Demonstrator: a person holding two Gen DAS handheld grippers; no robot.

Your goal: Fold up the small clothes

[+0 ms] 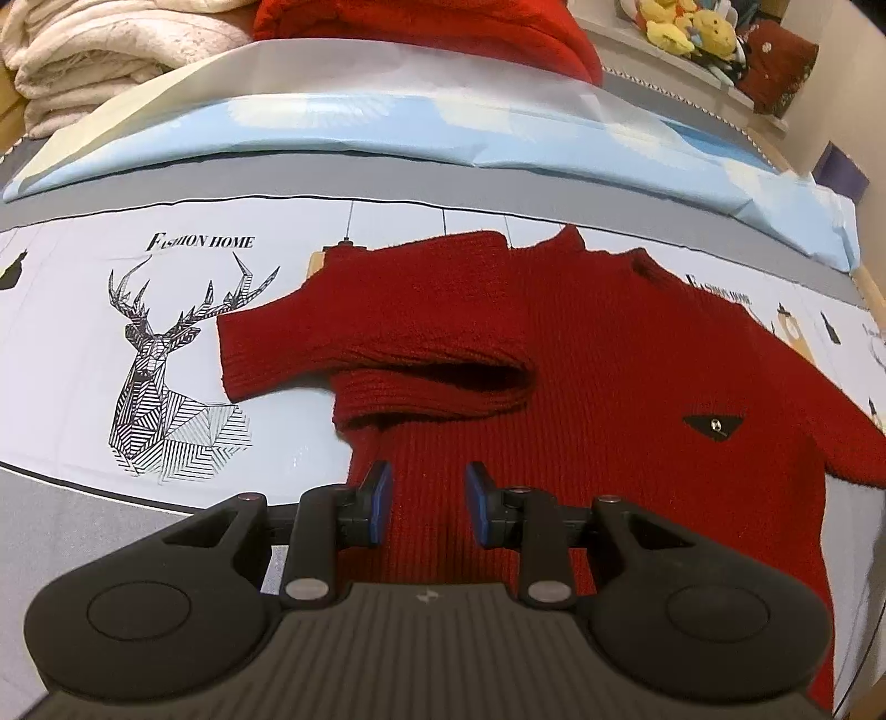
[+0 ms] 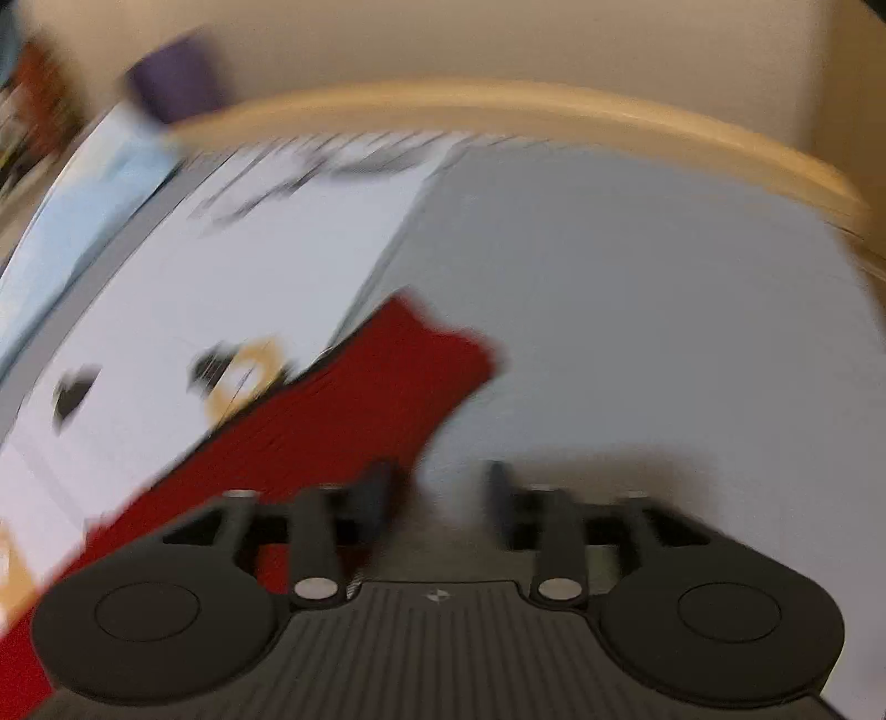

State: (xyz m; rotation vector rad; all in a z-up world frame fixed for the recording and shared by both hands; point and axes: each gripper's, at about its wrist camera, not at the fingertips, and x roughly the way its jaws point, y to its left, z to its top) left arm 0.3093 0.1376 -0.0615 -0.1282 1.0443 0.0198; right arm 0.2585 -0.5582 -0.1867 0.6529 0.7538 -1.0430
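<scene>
Left wrist view first: a small red knitted sweater (image 1: 581, 354) lies flat on a printed tablecloth (image 1: 66, 343), its neck toward the far edge. One sleeve (image 1: 387, 343) is folded inward across the chest, so the cuff end rests on the body of the garment, while the outer part of that sleeve juts out over the cloth toward a line drawing of a deer (image 1: 171, 376). A dark diamond-shaped patch (image 1: 713, 426) sits on the chest at the right. The left gripper (image 1: 429, 501) hangs above the lower body of the sweater with its blue-padded fingers (image 1: 381, 501) spread apart; knit shows in the gap, and nothing is pinched between the pads. Beyond the sweater a pale blue folded sheet (image 1: 387, 127) runs across the table, with a second red garment (image 1: 432, 27) behind it, a stack of cream blankets (image 1: 99, 55) at the far left and plush toys (image 1: 692, 27) at the far right.

Right wrist view is heavily smeared by motion. The right gripper (image 2: 440, 498) has its fingers parted and released, with bare grey surface between them. The sweater's other sleeve (image 2: 360, 410) lies stretched diagonally on the cloth just left of the left finger, its cuff pointing away from the camera. A wooden table rim (image 2: 554, 116) curves along the far side.
</scene>
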